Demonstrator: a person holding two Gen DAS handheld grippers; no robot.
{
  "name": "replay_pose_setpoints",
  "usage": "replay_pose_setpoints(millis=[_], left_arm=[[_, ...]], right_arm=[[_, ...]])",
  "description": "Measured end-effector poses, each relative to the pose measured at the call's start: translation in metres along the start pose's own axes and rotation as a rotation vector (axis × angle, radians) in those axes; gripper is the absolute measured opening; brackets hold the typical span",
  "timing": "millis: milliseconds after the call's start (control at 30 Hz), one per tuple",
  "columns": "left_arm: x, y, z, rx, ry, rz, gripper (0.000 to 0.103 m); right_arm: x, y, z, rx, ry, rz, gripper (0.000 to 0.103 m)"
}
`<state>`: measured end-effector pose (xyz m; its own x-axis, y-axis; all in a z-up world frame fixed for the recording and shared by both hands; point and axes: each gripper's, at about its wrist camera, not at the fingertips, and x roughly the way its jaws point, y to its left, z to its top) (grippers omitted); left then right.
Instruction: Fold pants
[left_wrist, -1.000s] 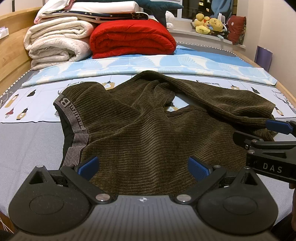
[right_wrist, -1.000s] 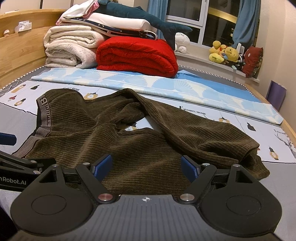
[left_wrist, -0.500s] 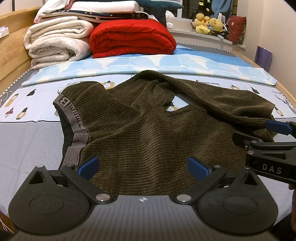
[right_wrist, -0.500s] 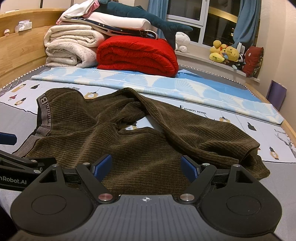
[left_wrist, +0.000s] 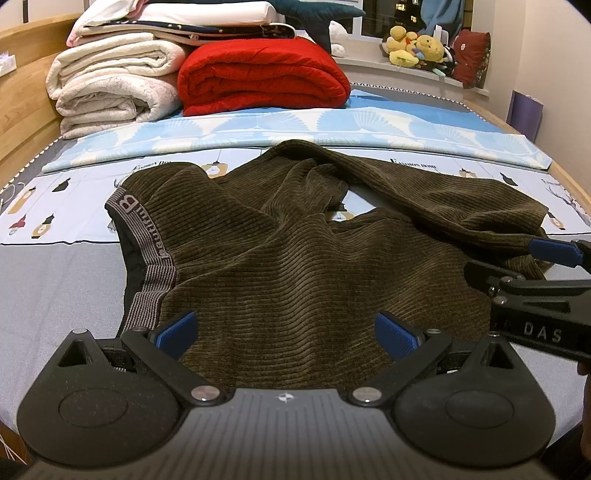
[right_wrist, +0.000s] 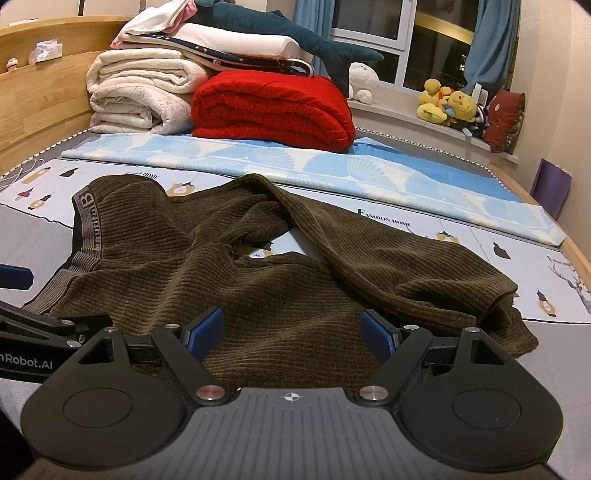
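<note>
We hold both the left gripper (left_wrist: 284, 332) and right gripper (right_wrist: 291, 332) spread wide, empty. The pants (left_wrist: 295, 266) look soft and floppy. We judge the waistband (left_wrist: 147, 258) the firmest hold.

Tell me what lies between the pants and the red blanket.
A light blue patterned sheet lies between the pants and the red blanket; the right wrist view shows it.

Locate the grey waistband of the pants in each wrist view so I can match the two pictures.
Left wrist: waistband runs down the left side, ending beside the left gripper.
Right wrist: waistband sits at the far left, above the other gripper's finger.
Shared landmark: red blanket, behind the pants in both.
</note>
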<state>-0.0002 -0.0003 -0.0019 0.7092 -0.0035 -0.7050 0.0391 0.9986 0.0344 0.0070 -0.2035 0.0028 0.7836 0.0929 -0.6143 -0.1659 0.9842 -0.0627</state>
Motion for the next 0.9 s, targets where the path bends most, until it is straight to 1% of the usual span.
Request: replay_pose_setpoints(millis=[67, 100, 133, 167, 200, 233, 267, 300, 367, 400, 433, 467, 500, 533, 567, 600, 633, 667, 700, 733, 767, 800, 833, 867, 900], left_arm=[[-0.002, 0.002, 0.002, -0.004, -0.004, 0.002, 0.102], [-0.003, 0.005, 0.004, -0.005, -0.009, 0.001, 0.098], [-0.004, 0.008, 0.008, 0.001, -0.012, -0.003, 0.094], [-0.004, 0.012, 0.013, 0.015, -0.018, -0.009, 0.078], [-0.004, 0.015, 0.019, 0.041, -0.029, -0.013, 0.057], [-0.003, 0.020, 0.027, 0.087, -0.043, -0.019, 0.046], [-0.003, 0.026, 0.034, 0.118, -0.072, -0.021, 0.027], [-0.001, 0.033, 0.043, 0.157, -0.089, -0.014, 0.019], [0.005, 0.051, 0.059, 0.183, -0.109, -0.018, 0.019], [0.010, 0.064, 0.066, 0.173, -0.112, -0.024, 0.019], [0.019, 0.078, 0.070, 0.149, -0.085, -0.016, 0.020], [0.033, 0.090, 0.073, 0.154, -0.007, 0.022, 0.020], [0.046, 0.108, 0.069, 0.109, 0.011, 0.053, 0.020], [0.062, 0.122, 0.070, 0.105, 0.100, 0.122, 0.020], [0.075, 0.135, 0.073, 0.065, 0.191, 0.173, 0.020], [0.084, 0.152, 0.076, -0.029, 0.231, 0.194, 0.020], [0.085, 0.162, 0.081, -0.098, 0.226, 0.190, 0.022], [0.089, 0.171, 0.085, -0.142, 0.238, 0.188, 0.027], [0.092, 0.178, 0.088, -0.171, 0.253, 0.191, 0.037], [0.097, 0.182, 0.085, -0.186, 0.269, 0.193, 0.042], [0.097, 0.181, 0.088, -0.187, 0.276, 0.208, 0.049], [0.100, 0.182, 0.088, -0.194, 0.289, 0.204, 0.054], [0.106, 0.182, 0.079, -0.229, 0.260, 0.163, 0.057], [0.111, 0.181, 0.078, -0.238, 0.265, 0.154, 0.062], [0.117, 0.182, 0.078, -0.244, 0.279, 0.149, 0.064]], right_arm=[[0.000, -0.007, 0.001, 0.061, -0.005, 0.010, 0.082], [0.000, -0.012, 0.001, 0.102, -0.020, 0.010, 0.080], [-0.002, -0.022, 0.003, 0.136, -0.035, -0.009, 0.078], [-0.001, -0.031, 0.005, 0.182, -0.037, -0.012, 0.073], [0.000, -0.043, 0.006, 0.224, -0.043, -0.025, 0.063], [0.001, -0.056, 0.008, 0.266, -0.054, -0.035, 0.056], [0.002, -0.069, 0.009, 0.303, -0.060, -0.044, 0.043], [0.003, -0.084, 0.011, 0.333, -0.071, -0.063, 0.036], [0.009, -0.113, 0.015, 0.370, -0.050, -0.124, 0.036], [0.010, -0.128, 0.016, 0.371, -0.072, -0.156, 0.036], [0.016, -0.146, 0.015, 0.404, -0.056, -0.176, 0.036], [0.024, -0.163, 0.013, 0.439, -0.023, -0.200, 0.036], [0.032, -0.180, 0.010, 0.471, 0.004, -0.220, 0.037], [0.042, -0.197, 0.005, 0.507, 0.040, -0.230, 0.037], [0.052, -0.215, -0.001, 0.542, 0.072, -0.242, 0.039], [0.062, -0.232, -0.008, 0.590, 0.113, -0.261, 0.040], [0.070, -0.250, -0.017, 0.655, 0.151, -0.282, 0.041], [0.076, -0.263, -0.026, 0.727, 0.186, -0.295, 0.043], [0.084, -0.279, -0.038, 0.815, 0.216, -0.298, 0.046], [0.091, -0.292, -0.049, 0.898, 0.243, -0.298, 0.049], [0.096, -0.303, -0.060, 0.959, 0.264, -0.299, 0.053], [0.101, -0.311, -0.071, 1.020, 0.289, -0.298, 0.055], [0.108, -0.317, -0.079, 1.067, 0.307, -0.287, 0.056], [0.114, -0.321, -0.085, 1.101, 0.313, -0.267, 0.056], [0.121, -0.324, -0.090, 1.134, 0.310, -0.242, 0.056]])
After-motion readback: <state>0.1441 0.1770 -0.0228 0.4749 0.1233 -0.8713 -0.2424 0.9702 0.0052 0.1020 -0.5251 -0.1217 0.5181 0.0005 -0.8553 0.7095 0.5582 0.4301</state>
